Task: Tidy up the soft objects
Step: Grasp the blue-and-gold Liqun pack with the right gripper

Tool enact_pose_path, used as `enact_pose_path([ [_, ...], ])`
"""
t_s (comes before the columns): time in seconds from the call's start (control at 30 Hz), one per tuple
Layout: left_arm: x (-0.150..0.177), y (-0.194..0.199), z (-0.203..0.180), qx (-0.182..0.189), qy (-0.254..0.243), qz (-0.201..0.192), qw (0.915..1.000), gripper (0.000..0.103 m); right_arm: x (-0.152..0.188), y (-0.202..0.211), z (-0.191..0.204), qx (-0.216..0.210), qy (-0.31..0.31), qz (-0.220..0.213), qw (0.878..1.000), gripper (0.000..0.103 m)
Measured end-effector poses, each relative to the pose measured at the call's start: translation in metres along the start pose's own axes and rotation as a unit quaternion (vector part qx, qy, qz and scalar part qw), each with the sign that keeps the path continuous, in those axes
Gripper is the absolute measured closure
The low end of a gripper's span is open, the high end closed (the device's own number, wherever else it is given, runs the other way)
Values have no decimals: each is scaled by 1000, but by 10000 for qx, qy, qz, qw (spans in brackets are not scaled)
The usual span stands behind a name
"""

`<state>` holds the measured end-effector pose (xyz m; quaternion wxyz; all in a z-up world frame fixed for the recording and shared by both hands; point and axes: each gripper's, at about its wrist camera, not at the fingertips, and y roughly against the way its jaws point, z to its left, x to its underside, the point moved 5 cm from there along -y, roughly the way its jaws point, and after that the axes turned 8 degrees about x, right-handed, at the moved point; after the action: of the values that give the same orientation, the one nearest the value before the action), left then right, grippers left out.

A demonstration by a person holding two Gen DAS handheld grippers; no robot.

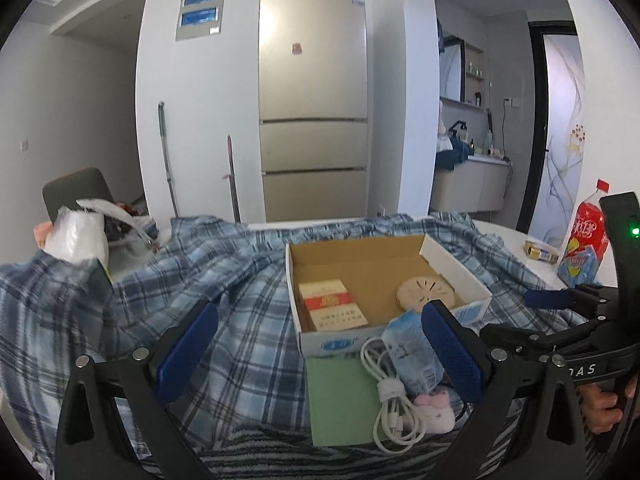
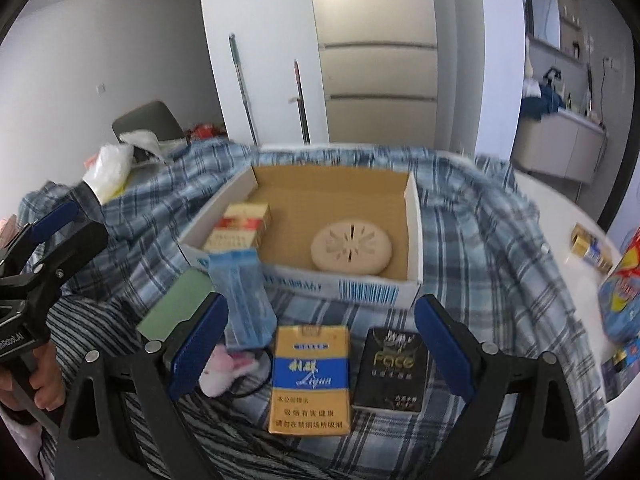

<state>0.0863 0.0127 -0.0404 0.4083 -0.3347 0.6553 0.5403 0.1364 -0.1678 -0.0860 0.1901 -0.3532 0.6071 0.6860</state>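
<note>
An open cardboard box (image 1: 456, 276) (image 2: 414, 236) sits on a blue plaid cloth (image 1: 224, 276) (image 2: 480, 220). Inside lie a red-and-cream cigarette pack (image 1: 332, 304) (image 2: 240, 226) and a round beige disc (image 1: 426, 292) (image 2: 351, 250). In front lie a blue tissue pack (image 1: 412, 356) (image 2: 244, 300), a small pink-and-white plush toy (image 1: 434, 412) (image 2: 224, 368), a white coiled cable (image 1: 388, 396), a green sheet (image 1: 340, 400) (image 2: 176, 308), an orange cigarette pack (image 2: 310, 380) and a black pack (image 2: 390, 372). My left gripper (image 1: 316, 344) is open above the cloth, left of the tissue pack. My right gripper (image 2: 320, 344) is open over the orange pack.
A red soda bottle (image 1: 584, 240) and a small gold box (image 1: 540, 252) (image 2: 592, 250) stand on the white table at right. A white plastic bag (image 1: 80, 236) (image 2: 110, 168) and a grey chair (image 1: 76, 192) are at left. A fridge (image 1: 312, 100) stands behind.
</note>
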Motion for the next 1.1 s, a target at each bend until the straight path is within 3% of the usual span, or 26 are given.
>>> enact_pose_path([
  [0.2,5,-9,1,122,90,184,9997,0,14,-25,-1,-154,-78,641,9978,17],
  [0.53,5,-7,3,121,130,155,9997,0,28,-39,11,-395,146,1123,9928,48],
  [1.1,6,-7,-1,120,70,175,9998,0,43,-57,21,-21,603,1509,9867,46],
])
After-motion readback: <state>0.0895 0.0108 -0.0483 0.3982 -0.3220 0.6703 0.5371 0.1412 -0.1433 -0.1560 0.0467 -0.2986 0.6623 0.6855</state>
